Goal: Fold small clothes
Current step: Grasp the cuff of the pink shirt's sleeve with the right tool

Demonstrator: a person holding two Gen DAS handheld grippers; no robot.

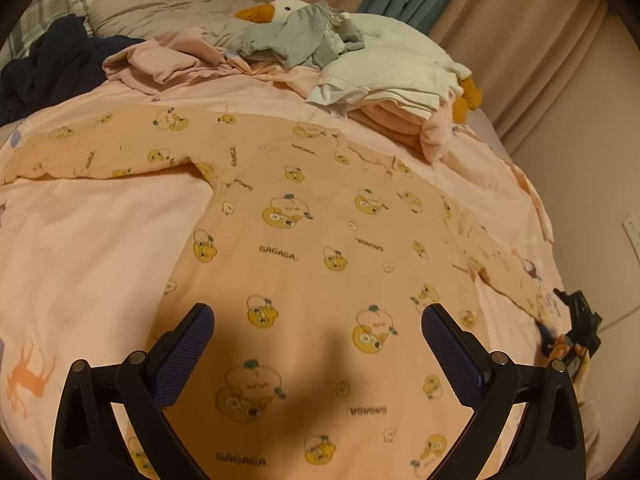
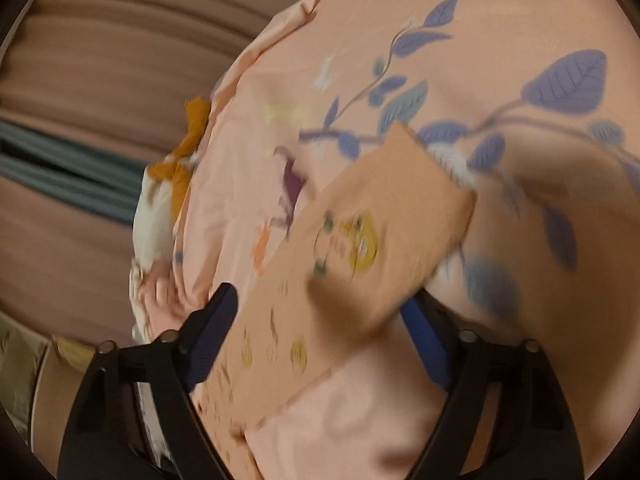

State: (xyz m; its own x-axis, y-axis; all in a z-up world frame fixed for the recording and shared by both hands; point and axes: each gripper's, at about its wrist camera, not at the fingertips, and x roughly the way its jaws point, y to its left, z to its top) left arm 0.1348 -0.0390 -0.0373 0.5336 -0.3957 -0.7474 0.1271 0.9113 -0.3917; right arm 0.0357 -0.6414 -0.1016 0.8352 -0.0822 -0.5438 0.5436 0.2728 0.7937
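Note:
A peach long-sleeved top [image 1: 304, 240] printed with yellow cartoon faces lies spread flat on the pink bedsheet [image 1: 92, 248], sleeves out to both sides. My left gripper [image 1: 318, 340] hovers open over its lower body, with nothing between the fingers. At the end of the right sleeve, my right gripper [image 1: 560, 312] shows small at the bed's edge. In the blurred right wrist view, the sleeve [image 2: 360, 264] runs between the wide-set fingers of the right gripper [image 2: 320, 332]. It drapes over the right finger [image 2: 424, 344], and the pads do not visibly press on it.
At the back lie a white plush goose [image 1: 280, 10], grey clothes [image 1: 304, 36], folded white clothes [image 1: 392, 76], crumpled pink clothes [image 1: 160, 60] and a dark navy garment [image 1: 60, 68]. Curtains [image 1: 520, 40] hang behind. The bed's edge drops off at the right.

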